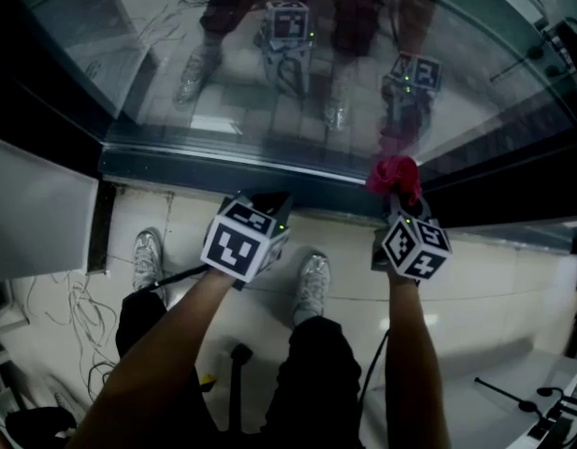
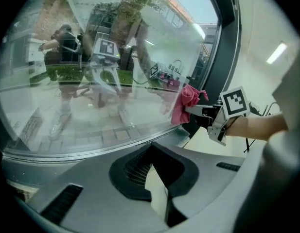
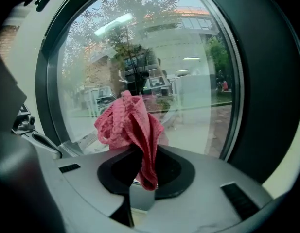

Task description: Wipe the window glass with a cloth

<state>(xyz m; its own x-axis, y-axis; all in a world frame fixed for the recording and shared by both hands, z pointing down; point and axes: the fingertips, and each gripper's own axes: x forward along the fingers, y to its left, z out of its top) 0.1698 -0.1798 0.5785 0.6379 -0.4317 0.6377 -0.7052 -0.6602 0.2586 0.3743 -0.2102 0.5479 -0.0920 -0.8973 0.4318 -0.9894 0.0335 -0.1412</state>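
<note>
Two tongs face the large clear window glass [image 1: 176, 54]. On the left, our left tongs [image 2: 150, 149] are pressed together at the tips with nothing between them, and they point at the pane's lower edge. To the right, our right tongs [image 3: 140, 154] pinch a bunched pink knitted cloth [image 3: 128, 123], held up at the bottom of the glass beside its dark frame [image 3: 266, 106].

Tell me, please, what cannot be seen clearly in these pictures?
- Cloth touching glass or not: right gripper view, the cloth itself hides the contact.
- Dirt on glass: all views, reflections cover it.
- Upper glass: head view, cut off by the top edge.
</note>
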